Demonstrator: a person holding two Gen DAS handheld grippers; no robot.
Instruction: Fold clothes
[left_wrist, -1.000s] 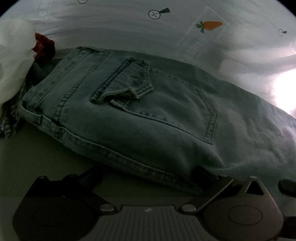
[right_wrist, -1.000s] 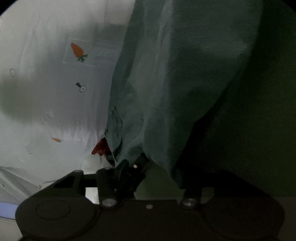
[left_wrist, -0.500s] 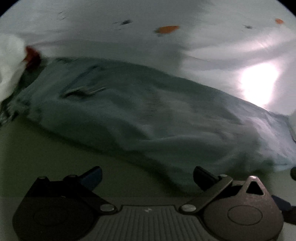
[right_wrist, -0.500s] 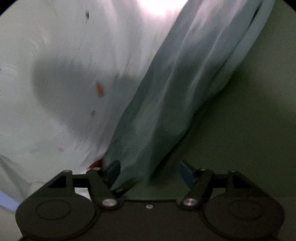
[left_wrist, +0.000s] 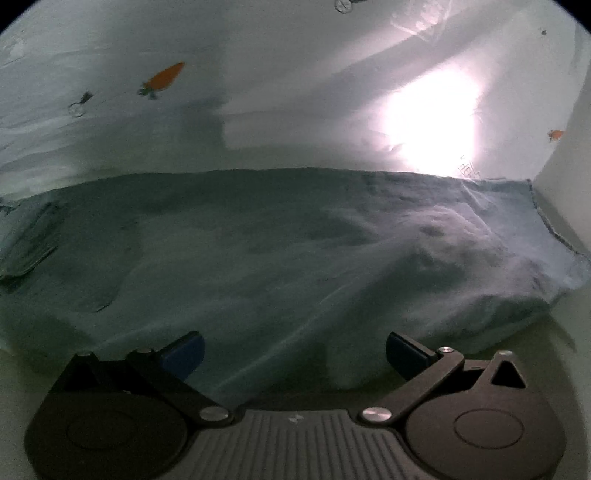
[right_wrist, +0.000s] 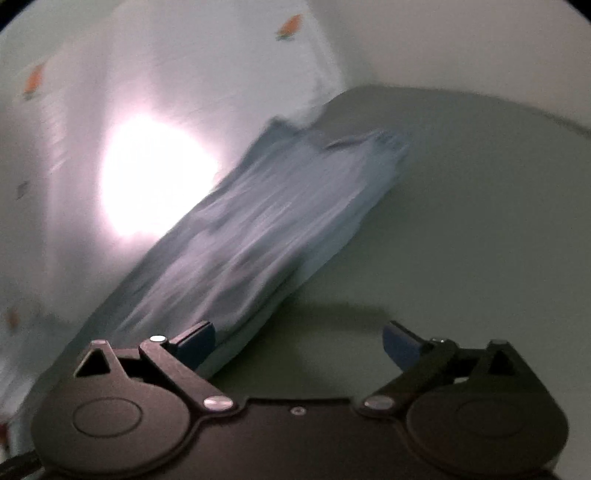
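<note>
Light blue jeans (left_wrist: 280, 251) lie folded lengthwise on the pale green surface, spanning the left wrist view, with the hem end at the right. My left gripper (left_wrist: 293, 350) is open, its blue fingertips (left_wrist: 184, 350) low over the near edge of the denim. In the right wrist view the jeans (right_wrist: 258, 229) run as a blurred strip from lower left to the hem at upper right. My right gripper (right_wrist: 299, 343) is open and empty, its left fingertip by the strip's near edge.
A white sheet with carrot prints (left_wrist: 162, 77) rises behind the jeans, with a bright glare patch (left_wrist: 432, 122). It also shows in the right wrist view (right_wrist: 288, 27). The pale green surface (right_wrist: 461, 221) extends right of the jeans.
My right gripper has let go of the denim it held up and opened; the leg now lies flat. My left gripper has slid right along the jeans, away from the pocket end.
</note>
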